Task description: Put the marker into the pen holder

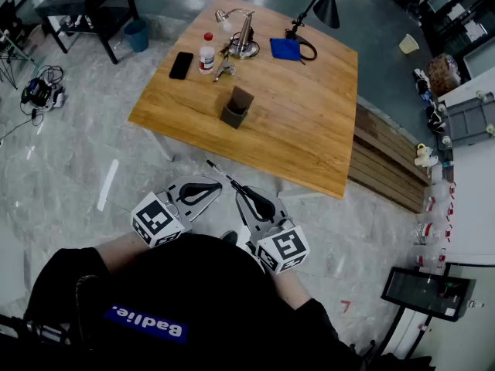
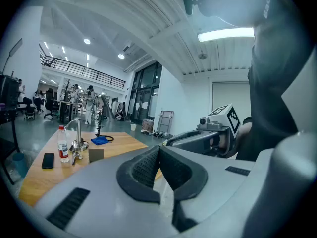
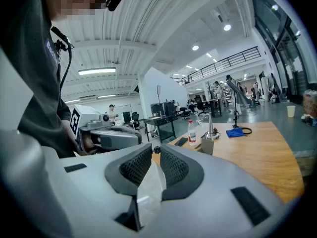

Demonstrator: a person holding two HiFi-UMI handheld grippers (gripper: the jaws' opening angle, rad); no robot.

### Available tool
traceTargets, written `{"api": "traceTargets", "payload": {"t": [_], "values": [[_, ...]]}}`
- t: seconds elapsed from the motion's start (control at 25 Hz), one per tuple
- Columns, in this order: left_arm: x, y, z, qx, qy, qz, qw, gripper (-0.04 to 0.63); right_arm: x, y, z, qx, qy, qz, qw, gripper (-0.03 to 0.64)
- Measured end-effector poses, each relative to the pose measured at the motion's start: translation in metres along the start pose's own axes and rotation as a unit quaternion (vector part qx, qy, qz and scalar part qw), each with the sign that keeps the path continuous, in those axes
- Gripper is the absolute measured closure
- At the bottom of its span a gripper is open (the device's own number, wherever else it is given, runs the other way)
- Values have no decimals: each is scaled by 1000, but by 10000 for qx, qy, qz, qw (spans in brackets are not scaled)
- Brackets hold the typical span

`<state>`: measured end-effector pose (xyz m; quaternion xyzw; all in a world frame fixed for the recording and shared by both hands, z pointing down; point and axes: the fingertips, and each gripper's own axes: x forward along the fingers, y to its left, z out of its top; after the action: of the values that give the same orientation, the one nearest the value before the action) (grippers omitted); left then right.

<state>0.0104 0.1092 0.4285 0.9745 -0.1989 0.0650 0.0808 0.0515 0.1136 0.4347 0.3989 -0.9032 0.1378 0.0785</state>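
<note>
Both hand-held grippers were held close to the person's body, out over the floor (image 1: pixel 69 161) and well short of the surface's (image 1: pixel 309 114) near edge.

The right hand-held gripper (image 3: pixel 156 152) was clamped on the marker (image 1: pixel 220 174). In the head view the marker was a thin dark stick poking out past the jaw tips toward the surface. In the right gripper view you could only see its round black end, pinched right at the tips of the two dark pads. So the marker was in the air, well apart from the pen holder (image 1: pixel 236 108).

The left hand-held gripper (image 2: pixel 159 150) had its jaws pressed together with nothing between them. It sat just beside the right one, and each showed up in the other's camera.

The pen holder was a small dark square box standing upright on the wooden surface. It was a bit in from the near edge and closer to the left corner than the right. I couldn't see whether anything was inside it.

The other stuff on the surface sat toward the far-left corner:
- A black phone (image 1: pixel 181 65) lay flat by the left edge.
- A clear bottle with a red cap (image 1: pixel 206 52) stood just beside the phone.
- A metal stand on a round base (image 1: pixel 244 41) was next to the bottle.
- A blue cloth (image 1: pixel 286 49) lay near the far edge with a black cable looped beside it.
</note>
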Motion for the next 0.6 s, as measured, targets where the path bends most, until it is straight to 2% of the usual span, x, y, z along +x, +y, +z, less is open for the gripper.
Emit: {"api": "traceTargets", "payload": {"t": [0.6], "values": [[15, -7, -1, -27, 15, 283, 9996, 586, -12, -14, 0, 16, -84, 229, 9997, 557]]}}
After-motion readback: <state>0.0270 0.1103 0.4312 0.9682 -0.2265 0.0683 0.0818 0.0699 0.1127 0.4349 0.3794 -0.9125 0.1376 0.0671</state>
